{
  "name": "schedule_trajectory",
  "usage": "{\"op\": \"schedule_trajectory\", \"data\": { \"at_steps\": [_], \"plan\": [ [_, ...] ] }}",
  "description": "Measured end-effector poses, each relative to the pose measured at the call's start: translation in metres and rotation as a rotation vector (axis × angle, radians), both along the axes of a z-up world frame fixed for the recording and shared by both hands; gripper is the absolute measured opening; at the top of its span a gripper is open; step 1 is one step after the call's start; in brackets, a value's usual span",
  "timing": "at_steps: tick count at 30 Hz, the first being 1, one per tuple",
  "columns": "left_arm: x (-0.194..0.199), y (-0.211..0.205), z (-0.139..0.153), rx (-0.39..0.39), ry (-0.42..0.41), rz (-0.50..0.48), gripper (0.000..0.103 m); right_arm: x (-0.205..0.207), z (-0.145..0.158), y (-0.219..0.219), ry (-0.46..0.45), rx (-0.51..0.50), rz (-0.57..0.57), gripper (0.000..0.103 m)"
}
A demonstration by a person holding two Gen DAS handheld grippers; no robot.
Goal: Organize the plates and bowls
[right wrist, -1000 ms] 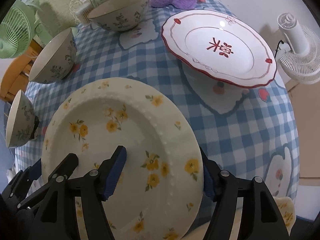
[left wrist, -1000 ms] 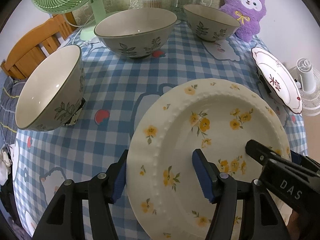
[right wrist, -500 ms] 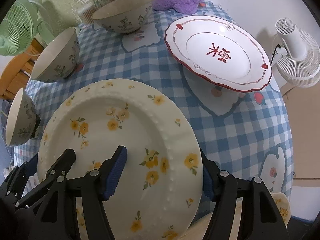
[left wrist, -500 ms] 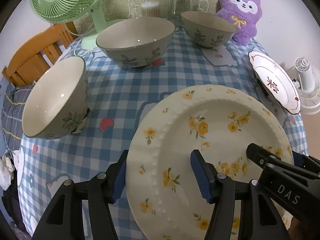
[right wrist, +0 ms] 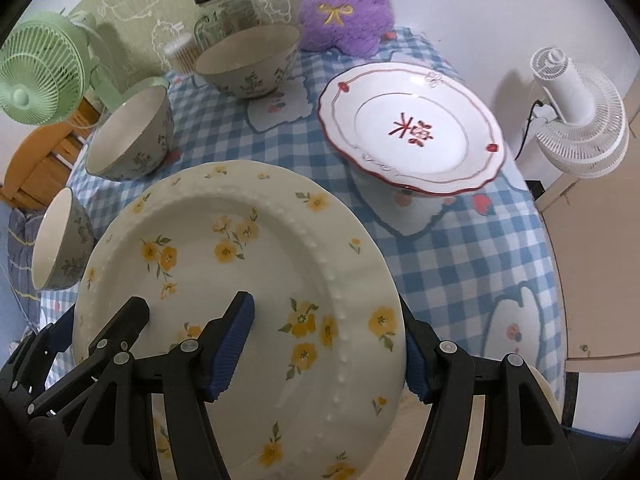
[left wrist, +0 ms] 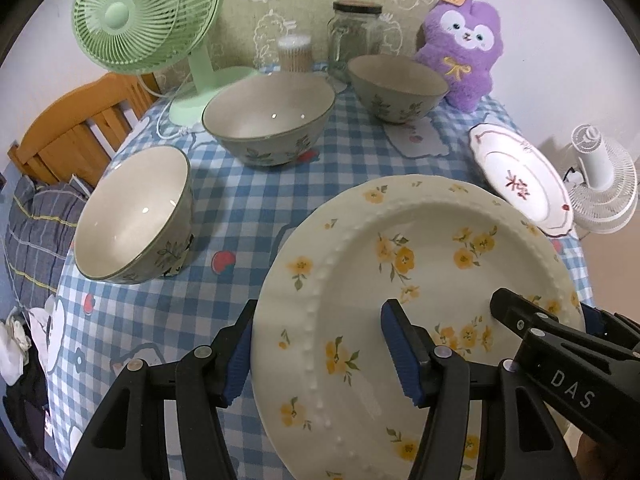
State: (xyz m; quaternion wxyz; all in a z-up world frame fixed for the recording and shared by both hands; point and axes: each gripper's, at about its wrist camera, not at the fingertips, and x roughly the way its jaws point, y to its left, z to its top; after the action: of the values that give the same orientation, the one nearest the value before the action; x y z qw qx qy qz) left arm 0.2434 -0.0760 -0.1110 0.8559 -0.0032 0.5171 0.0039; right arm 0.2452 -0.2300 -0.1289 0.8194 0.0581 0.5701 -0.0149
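A pale green plastic desk fan (left wrist: 146,20) stands at the far left of the desk with its blue-and-white checked cloth (left wrist: 248,200). Along the back sit a clear jar of cotton swabs (left wrist: 295,53), a lidded glass jar (left wrist: 354,36) and a purple plush rabbit (left wrist: 466,56). A white fan (right wrist: 580,112) stands off to the right, a wooden chair (left wrist: 76,120) to the left.

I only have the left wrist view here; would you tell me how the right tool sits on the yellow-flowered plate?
Observer: The right tool straddles the right rim of the yellow-flowered plate, one pad on its face and the other outside the edge.
Operator: Thank you. Is the red-trimmed plate bare?
Observer: Yes, the whole face of the red-trimmed plate shows here, with nothing on it.
Operator: What lies to the right of the table?
Observer: A tan board sits beside the edge of the tablecloth, below the white fan.
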Motion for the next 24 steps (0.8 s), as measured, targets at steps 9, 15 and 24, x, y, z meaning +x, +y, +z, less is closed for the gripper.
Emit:
{"op": "schedule_trajectory", "data": {
  "at_steps": [9, 15, 24],
  "plan": [
    [-0.024, -0.022, 0.021, 0.001, -0.049, -0.032, 0.061, -0.026, 0.023, -0.02, -0.045, -0.018, -0.024, 0.069],
    [-0.042, -0.039, 0.028, -0.018, -0.057, -0.05, 0.061, -0.05, 0.031, -0.04, -0.055, -0.032, -0.043, 0.069],
    [-0.068, -0.067, 0.033, -0.03, -0.063, -0.077, 0.061, -0.083, 0.037, -0.069, -0.062, -0.048, -0.068, 0.069]
  ]
}}
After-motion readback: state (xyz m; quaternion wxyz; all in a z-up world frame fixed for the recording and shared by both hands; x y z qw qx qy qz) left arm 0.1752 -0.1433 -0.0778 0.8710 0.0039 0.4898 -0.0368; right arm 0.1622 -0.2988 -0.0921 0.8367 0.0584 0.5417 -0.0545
